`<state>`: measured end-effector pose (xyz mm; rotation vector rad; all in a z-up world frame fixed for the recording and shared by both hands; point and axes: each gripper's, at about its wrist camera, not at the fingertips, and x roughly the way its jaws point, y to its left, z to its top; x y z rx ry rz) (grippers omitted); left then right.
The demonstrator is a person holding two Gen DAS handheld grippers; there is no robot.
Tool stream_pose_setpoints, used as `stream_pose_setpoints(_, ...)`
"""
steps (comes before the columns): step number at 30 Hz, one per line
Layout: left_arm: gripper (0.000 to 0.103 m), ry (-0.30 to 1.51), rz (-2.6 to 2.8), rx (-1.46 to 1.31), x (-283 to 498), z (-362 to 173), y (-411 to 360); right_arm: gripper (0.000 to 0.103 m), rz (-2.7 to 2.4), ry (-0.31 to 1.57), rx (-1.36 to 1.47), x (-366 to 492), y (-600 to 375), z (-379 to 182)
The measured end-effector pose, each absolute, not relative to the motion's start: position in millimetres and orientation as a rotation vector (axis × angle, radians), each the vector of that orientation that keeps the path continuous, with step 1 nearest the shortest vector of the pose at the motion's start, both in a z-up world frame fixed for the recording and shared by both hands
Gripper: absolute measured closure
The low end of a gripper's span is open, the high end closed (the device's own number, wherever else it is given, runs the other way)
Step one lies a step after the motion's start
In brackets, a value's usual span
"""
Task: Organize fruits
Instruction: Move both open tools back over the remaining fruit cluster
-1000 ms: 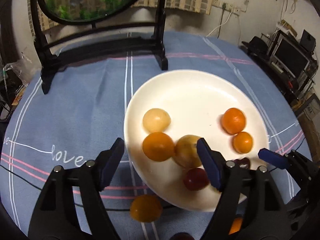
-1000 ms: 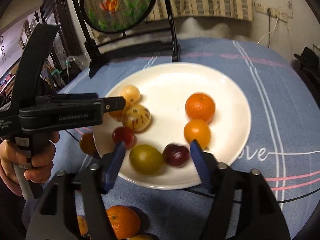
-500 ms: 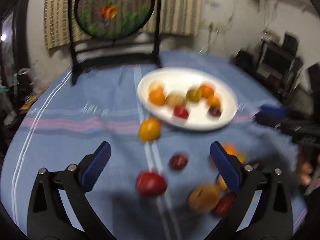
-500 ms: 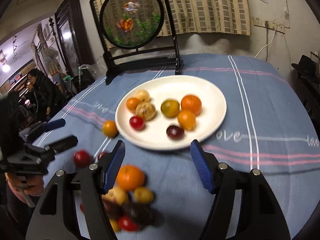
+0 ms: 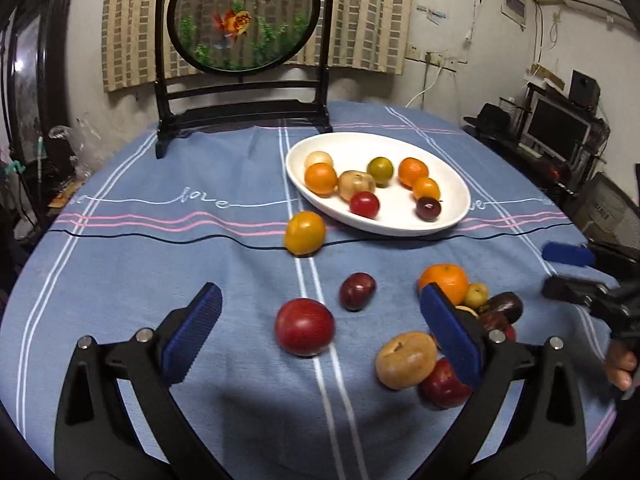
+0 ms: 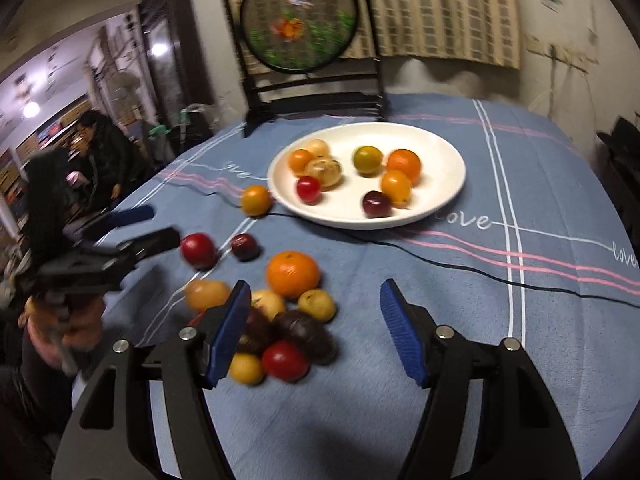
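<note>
A white plate (image 5: 400, 222) (image 6: 432, 160) holds several small fruits, orange, yellow, green, red and dark purple. Loose on the blue cloth lie a yellow-orange fruit (image 5: 305, 233) next to the plate's rim, a red fruit (image 5: 304, 332), a dark plum (image 5: 357, 291) and a heap topped by a big orange (image 5: 444, 282) (image 6: 293, 274). My left gripper (image 5: 320, 292) hangs open wide over the red fruit and the plum, holding nothing. My right gripper (image 6: 315, 287) is open over the heap's right side. Its jaws are closing and no pad touches a fruit.
A black stand with a round goldfish screen (image 5: 242, 16) rises at the table's far side. A thin black cable (image 6: 440, 264) crosses the cloth below the plate. People (image 6: 104, 148) sit in the room at left. A monitor and shelves (image 5: 560, 128) stand at right.
Both grippers have drawn back from over the plate, and the loose fruit on the cloth has come into view. The left jaws stand wider than before and the right jaws a little narrower.
</note>
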<state>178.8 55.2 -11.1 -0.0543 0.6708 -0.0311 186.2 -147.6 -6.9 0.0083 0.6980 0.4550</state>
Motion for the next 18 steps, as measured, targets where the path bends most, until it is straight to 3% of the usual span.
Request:
stream_pose_setpoints(4, 0.002, 0.685, -0.043, -0.07, 179.5, -12.1, 56.0, 0.062, 0.506, 0.784, 0.006, 181.6, -146.0, -21.6)
stream_pose_setpoints(9, 0.002, 0.671, -0.045, -0.056, 176.3, -9.9, 53.5, 0.068, 0.536, 0.878, -0.008, 184.2, -137.5, -36.7)
stream_pose_setpoints(18, 0.002, 0.67, -0.07, -0.064, 173.8, -9.1, 52.8, 0.068, 0.527, 0.955, 0.022, 191.3, -135.8, -52.9)
